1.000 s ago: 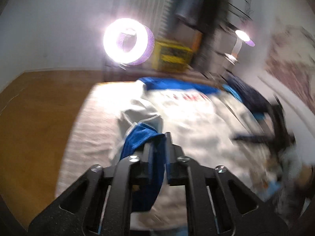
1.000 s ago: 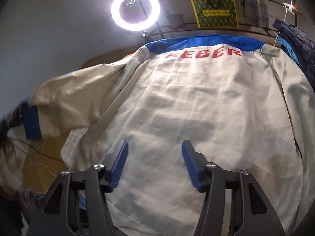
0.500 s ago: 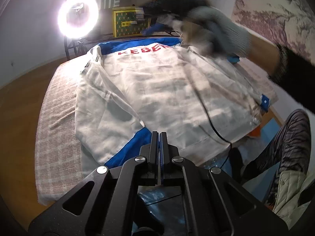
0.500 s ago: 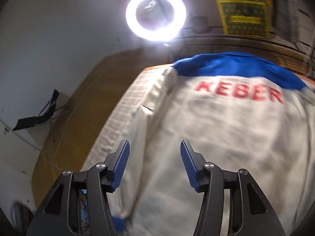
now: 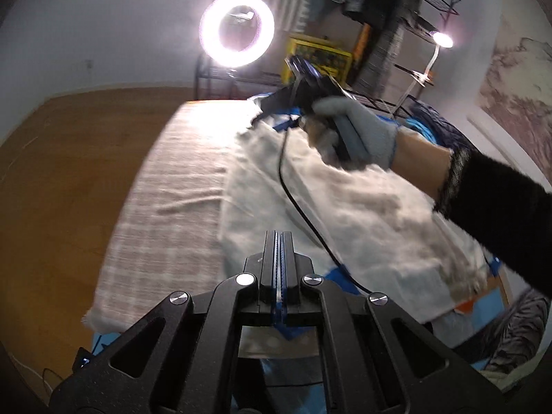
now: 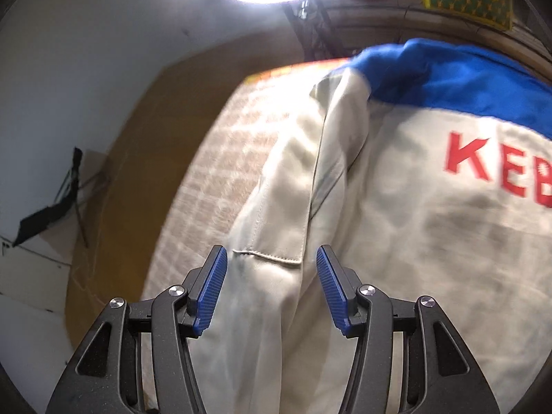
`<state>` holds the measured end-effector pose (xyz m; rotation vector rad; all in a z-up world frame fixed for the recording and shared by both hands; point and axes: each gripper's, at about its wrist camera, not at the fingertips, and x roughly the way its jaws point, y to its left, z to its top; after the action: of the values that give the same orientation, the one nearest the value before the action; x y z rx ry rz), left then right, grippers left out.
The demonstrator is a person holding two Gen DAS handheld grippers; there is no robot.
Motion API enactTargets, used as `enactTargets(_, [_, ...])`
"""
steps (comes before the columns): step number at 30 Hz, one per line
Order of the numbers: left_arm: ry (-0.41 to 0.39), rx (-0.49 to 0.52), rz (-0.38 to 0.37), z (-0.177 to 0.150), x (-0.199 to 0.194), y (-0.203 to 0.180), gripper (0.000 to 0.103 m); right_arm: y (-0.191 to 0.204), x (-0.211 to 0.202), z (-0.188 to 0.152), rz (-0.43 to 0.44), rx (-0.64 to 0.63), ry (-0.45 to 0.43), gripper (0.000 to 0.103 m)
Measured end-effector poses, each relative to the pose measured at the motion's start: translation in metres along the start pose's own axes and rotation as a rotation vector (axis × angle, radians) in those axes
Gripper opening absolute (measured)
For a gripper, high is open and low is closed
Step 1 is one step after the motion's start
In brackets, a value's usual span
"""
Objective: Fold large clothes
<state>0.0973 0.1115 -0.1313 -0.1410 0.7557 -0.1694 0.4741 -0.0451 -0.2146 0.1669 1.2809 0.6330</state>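
Checked cloth [image 5: 165, 207] carries the jacket [image 6: 396, 241], spread toward 3 o'clock; left gripper [image 5: 278, 241] is clamped shut, right gripper [image 6: 272, 276], jaws just narrowing, straddles the shoulder unpinched and might snag both layers.

A room in a home, rigged for filming: wooden floor [image 5: 69, 172] at left, ring light [image 5: 237, 30] glowing top centre, wire rack [image 5: 407, 27] hung with clothes upper right, checked blanket [image 5: 172, 214] spread mid-frame, landscape picture [image 5: 517, 79] at right.
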Motion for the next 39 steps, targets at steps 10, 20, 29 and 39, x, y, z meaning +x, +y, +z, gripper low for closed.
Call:
enactTargets(10, [0.025, -0.034, 0.043, -0.001, 0.005, 0.013, 0.0, -0.012, -0.071, -0.035, 0.042, -0.012, -0.117, 0.0])
enactTargets(20, [0.033, -0.053, 0.05, 0.002, 0.011, 0.009, 0.0, -0.044, -0.1, -0.049, 0.145, 0.04, -0.194, 0.036])
enactTargets(29, [0.022, -0.085, 0.074, 0.006, 0.01, 0.018, 0.0, -0.003, -0.022, -0.032, 0.02, -0.05, -0.068, 0.001])
enactTargets(39, [0.021, -0.079, 0.093, 0.003, 0.007, 0.023, 0.0, -0.03, -0.106, -0.084, 0.038, -0.002, -0.214, 0.0])
